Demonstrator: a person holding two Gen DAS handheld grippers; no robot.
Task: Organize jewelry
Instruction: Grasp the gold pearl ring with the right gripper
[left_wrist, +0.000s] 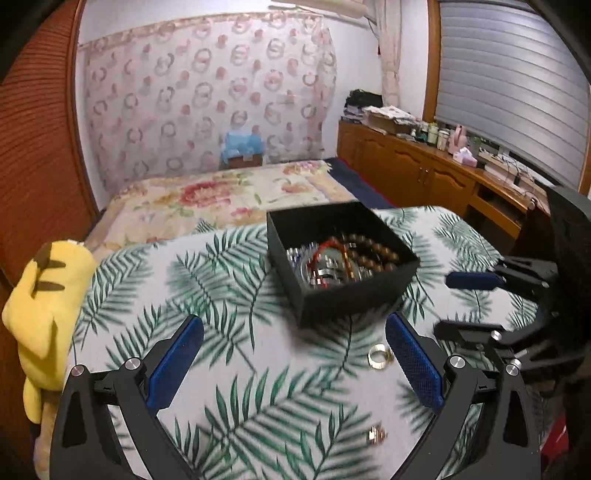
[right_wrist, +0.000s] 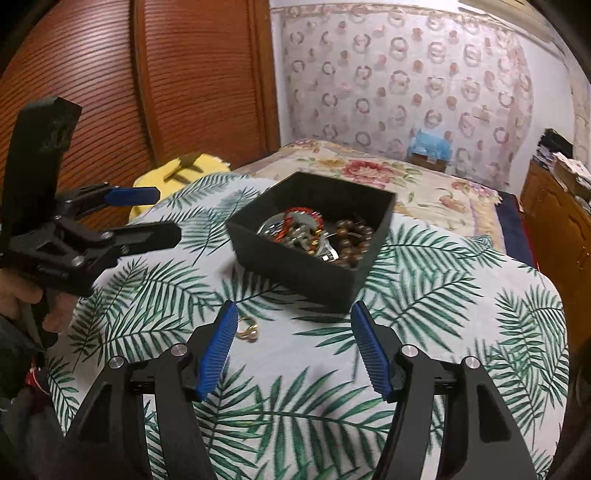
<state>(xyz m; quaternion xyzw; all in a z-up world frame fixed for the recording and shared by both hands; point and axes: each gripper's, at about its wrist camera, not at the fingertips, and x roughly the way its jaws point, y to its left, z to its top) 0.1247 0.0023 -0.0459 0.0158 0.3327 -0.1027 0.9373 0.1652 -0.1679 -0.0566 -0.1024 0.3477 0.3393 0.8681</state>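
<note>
Black box (left_wrist: 354, 295) of jewelry, two perhaps-gold rings (left_wrist: 377, 356) beside it.

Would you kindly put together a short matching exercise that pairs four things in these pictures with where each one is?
Things:
1. brown bead bracelet
2. gold ring
3. yellow plush toy
4. black box

Places:
A. at the left edge of the table, partly hanging off it
B. lying loose on the leaf-print cloth, in front of the box
C. standing on the leaf-print cloth, lid off
D. inside the box, with other jewelry

Pairs: 1-D, 2-B, 3-A, 4-C
</note>
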